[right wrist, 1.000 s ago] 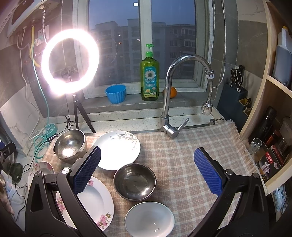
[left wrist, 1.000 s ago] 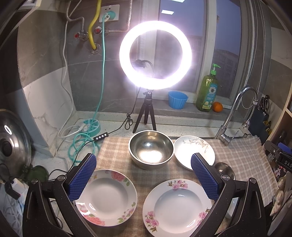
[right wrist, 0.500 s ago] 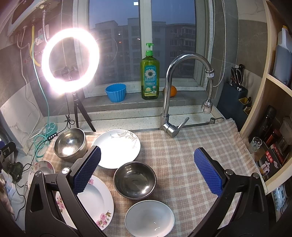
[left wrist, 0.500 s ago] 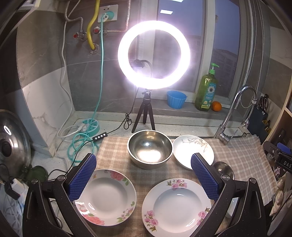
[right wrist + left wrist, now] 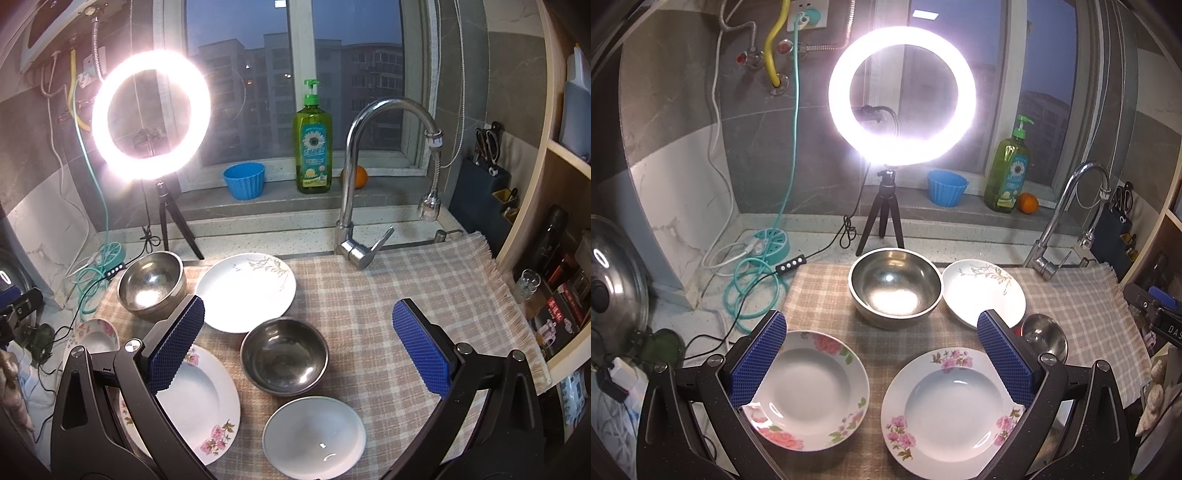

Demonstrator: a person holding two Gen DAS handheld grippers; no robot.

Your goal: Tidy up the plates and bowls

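Observation:
Two floral deep plates lie on the checked cloth, one left (image 5: 809, 391) and one right (image 5: 953, 406), below my open, empty left gripper (image 5: 882, 354). Behind them stand a large steel bowl (image 5: 894, 286) and a white plate with a branch pattern (image 5: 984, 291). In the right wrist view my open, empty right gripper (image 5: 295, 339) hovers over a small steel bowl (image 5: 284, 356) and a small white bowl (image 5: 314, 437). The white plate (image 5: 245, 291), the large steel bowl (image 5: 151, 284) and a floral plate (image 5: 199, 398) lie to its left.
A ring light on a tripod (image 5: 901, 96) stands behind the dishes, with cables and a teal power strip (image 5: 768, 243) at left. A tap (image 5: 369, 177) rises at the cloth's back edge. A soap bottle (image 5: 312, 147), blue cup (image 5: 245, 181) and orange (image 5: 356, 177) sit on the sill. Shelves (image 5: 554, 258) stand at right.
The left gripper's view has drifted slightly, so the dishes sit a little further left in the frame. The right gripper has barely moved. Both stay open.

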